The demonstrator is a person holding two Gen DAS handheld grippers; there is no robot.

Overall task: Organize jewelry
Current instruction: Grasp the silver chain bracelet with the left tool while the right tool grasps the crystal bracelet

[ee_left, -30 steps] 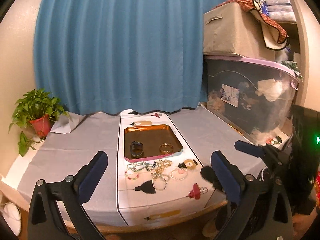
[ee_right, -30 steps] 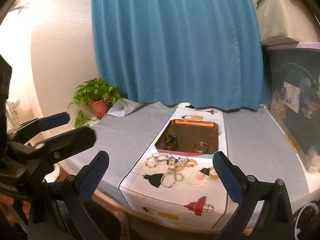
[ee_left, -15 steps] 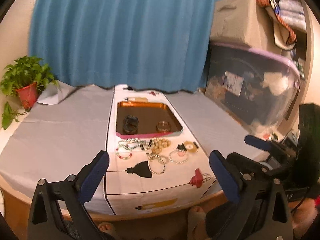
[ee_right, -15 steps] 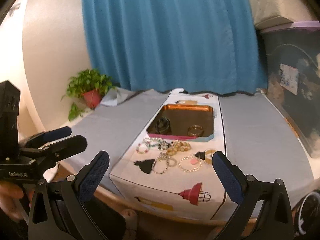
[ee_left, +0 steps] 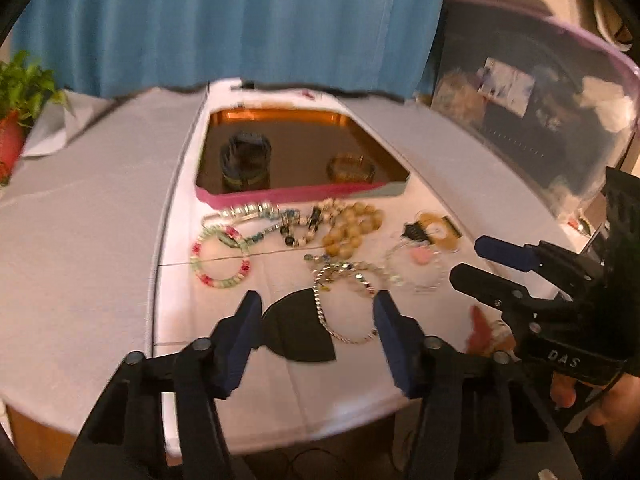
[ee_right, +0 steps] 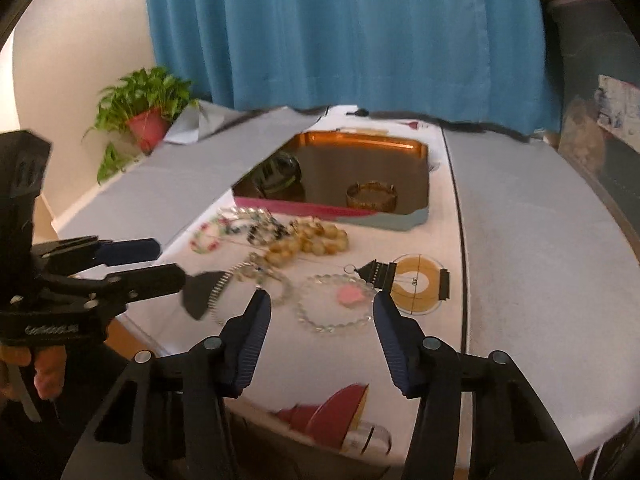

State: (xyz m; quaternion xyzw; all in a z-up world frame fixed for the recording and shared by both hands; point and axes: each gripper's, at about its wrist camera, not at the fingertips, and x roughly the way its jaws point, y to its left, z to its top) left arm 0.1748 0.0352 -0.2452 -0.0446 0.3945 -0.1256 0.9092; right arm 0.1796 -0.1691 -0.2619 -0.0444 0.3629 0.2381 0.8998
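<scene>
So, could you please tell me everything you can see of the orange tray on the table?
The orange tray is a shallow rectangle with rounded corners and a glossy, metallic-looking copper inside that reflects what it holds. Its near outer wall looks pink, turning blue-grey at one corner. It lies flat on the white printed runner, behind the loose bracelets. Inside sit a dark bangle and a gold bangle, apart. Neither gripper touches it.

Copper tray [ee_left: 304, 118], pink front rim; blue curtain [ee_left: 240, 20]; pink-green bracelet [ee_left: 220, 258].

"DAS" stands in pale letters on the black body behind the right claw [ee_left: 466, 258] (the left one's lettering is blurred).
</scene>
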